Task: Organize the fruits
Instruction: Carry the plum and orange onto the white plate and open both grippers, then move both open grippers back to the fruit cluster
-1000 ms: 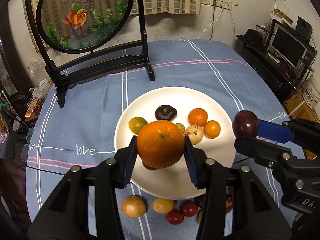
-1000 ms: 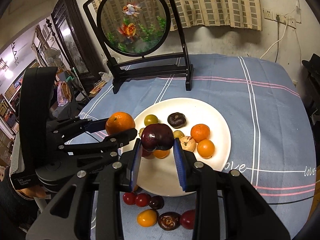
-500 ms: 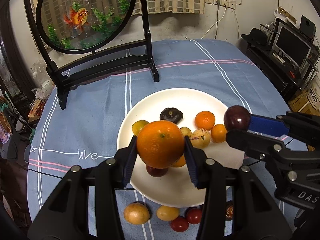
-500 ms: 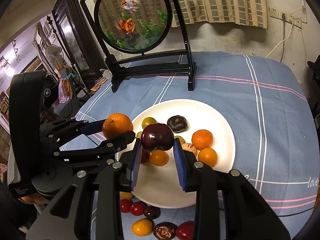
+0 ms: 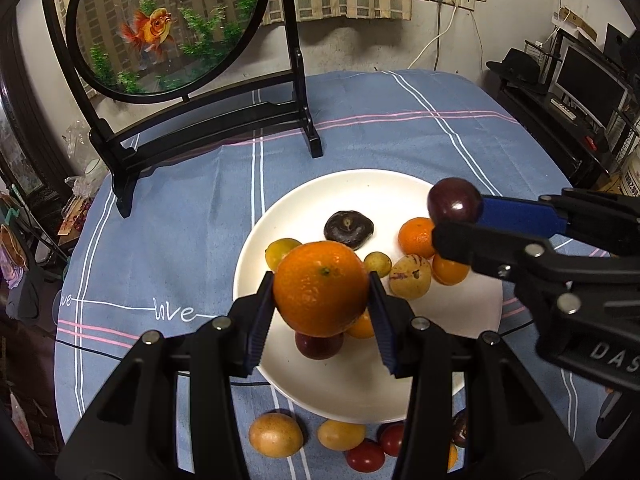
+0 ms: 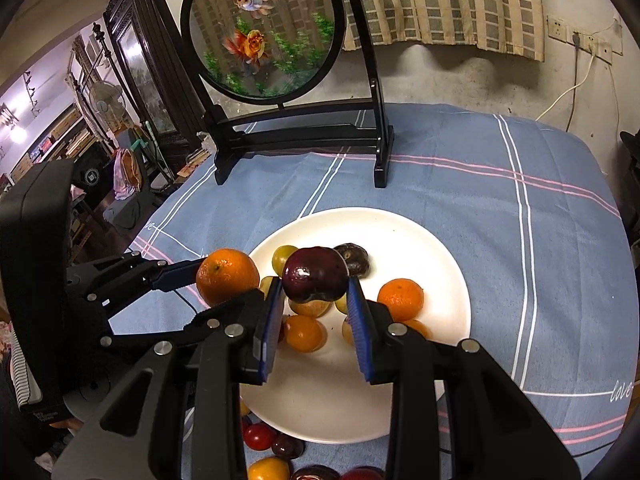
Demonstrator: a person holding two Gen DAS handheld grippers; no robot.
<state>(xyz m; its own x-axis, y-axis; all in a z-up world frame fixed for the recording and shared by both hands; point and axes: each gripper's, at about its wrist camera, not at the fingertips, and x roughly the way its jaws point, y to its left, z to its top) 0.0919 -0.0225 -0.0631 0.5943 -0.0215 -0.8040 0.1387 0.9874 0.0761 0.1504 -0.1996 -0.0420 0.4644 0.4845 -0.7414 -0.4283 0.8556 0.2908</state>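
Above the white plate (image 5: pixel 472 368), the orange (image 5: pixel 320 289) sits clamped in the left tongs (image 5: pixel 320 312), stem dimple facing up toward the camera; being round, it has no long axis. The right tongs (image 6: pixel 314 316) are clamped on a dark plum (image 6: pixel 315 277), also over the plate. Both fruits seem mid-delivery; next comes lowering onto bare plate, then releasing. More fruit (image 5: pixel 275 434) waits on the tabletop (image 5: pixel 168 216).

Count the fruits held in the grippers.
2. A big orange in the left gripper; a dark purple fruit in the right gripper. Nothing else held seems hidden.
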